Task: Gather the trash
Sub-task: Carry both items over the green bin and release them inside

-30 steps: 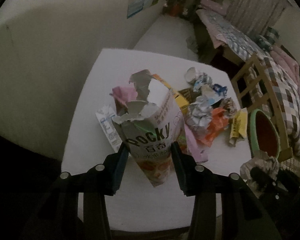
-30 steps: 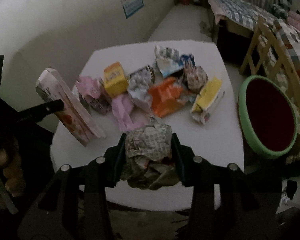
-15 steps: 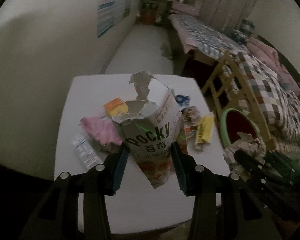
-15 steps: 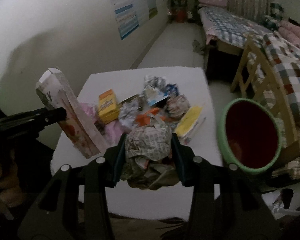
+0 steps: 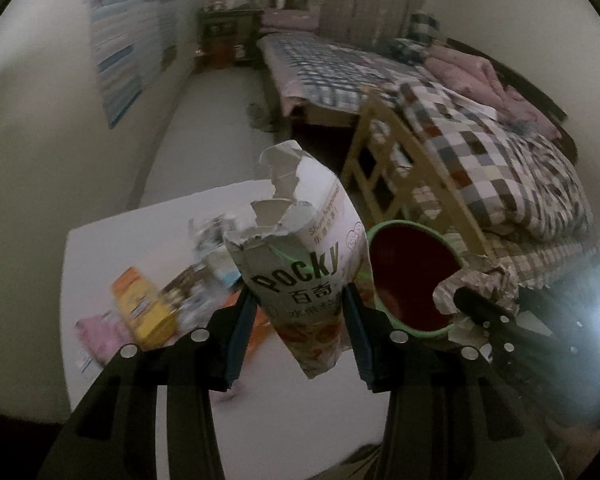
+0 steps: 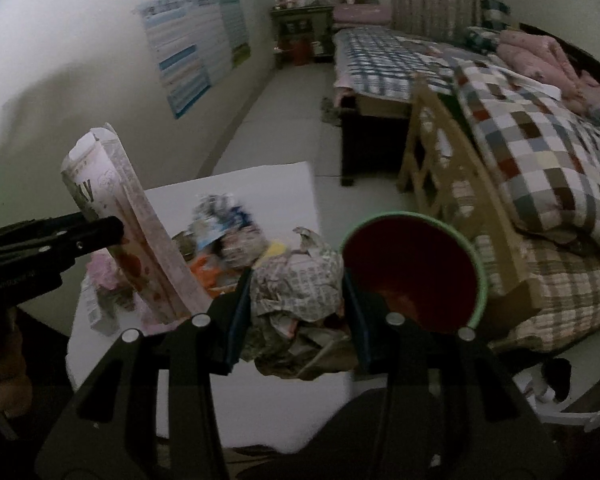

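Left gripper (image 5: 300,332) jaws clamped on a torn-open snack box (image 5: 304,272), box upright between the fingers, ripped top at 12 o'clock, bottom corner poking below the pads toward 6. Grip sits on the lower half of the box, one pad on each side. In the right wrist view the same box (image 6: 128,232) shows at 9 o'clock, tilted, pinched by the left gripper's (image 6: 100,232) dark tip, above the table's left edge.

Right gripper (image 6: 296,320) jaws pressed onto a crumpled paper ball (image 6: 296,292); the wad fills the gap between both pads and bulges out above and below them. In the left wrist view that wad (image 5: 472,284) is at 3 o'clock, over the near rim of the bin.

Bin (image 6: 416,272), green rim, dark red inside, sits at 2 o'clock from the right gripper, just beside the table's right edge; in the left view the bin (image 5: 412,276) is at 2 o'clock, right behind the box.

White table (image 5: 140,232) carries the remaining trash pile: yellow carton (image 5: 144,312), pink wrapper (image 5: 100,332), orange wrapper (image 6: 204,272), blurred crumpled bits at 10 o'clock of the left gripper. Wooden chair (image 6: 452,168) and bed with checked quilt (image 6: 540,136) behind the bin.
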Tool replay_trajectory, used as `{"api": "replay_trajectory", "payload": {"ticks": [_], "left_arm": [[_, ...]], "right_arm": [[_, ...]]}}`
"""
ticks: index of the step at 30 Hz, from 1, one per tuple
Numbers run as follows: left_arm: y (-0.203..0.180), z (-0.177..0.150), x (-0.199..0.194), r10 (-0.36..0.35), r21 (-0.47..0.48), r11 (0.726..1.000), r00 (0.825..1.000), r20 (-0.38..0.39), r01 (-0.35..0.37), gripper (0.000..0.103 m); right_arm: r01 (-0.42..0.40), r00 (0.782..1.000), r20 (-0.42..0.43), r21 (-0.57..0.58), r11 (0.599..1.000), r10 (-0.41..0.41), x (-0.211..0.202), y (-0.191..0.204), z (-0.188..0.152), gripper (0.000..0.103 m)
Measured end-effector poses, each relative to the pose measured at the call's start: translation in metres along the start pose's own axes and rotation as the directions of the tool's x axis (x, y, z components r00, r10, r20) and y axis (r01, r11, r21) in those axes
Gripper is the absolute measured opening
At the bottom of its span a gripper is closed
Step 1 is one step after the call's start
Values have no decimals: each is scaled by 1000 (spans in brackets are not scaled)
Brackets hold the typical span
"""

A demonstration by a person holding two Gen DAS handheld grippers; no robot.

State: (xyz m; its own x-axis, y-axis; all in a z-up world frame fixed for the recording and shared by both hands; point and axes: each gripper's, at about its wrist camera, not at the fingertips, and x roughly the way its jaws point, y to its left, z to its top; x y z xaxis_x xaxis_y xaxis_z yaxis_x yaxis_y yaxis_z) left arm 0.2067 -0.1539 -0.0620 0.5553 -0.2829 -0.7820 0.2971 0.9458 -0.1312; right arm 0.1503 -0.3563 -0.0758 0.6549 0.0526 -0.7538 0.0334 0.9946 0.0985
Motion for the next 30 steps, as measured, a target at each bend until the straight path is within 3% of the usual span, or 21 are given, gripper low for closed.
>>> {"api": "replay_trajectory", "payload": {"ticks": [18,30], "left_arm": [[-122,65,100,-72,172,982,995,-68,83,41],[-142,65,155,-58,243,965,987,-151,94,44]], "right_arm": [[94,995,-56,114,989,-88,48,-120,16,42],[116,985,-142,140,983,-95,95,-146,6,45]]}}
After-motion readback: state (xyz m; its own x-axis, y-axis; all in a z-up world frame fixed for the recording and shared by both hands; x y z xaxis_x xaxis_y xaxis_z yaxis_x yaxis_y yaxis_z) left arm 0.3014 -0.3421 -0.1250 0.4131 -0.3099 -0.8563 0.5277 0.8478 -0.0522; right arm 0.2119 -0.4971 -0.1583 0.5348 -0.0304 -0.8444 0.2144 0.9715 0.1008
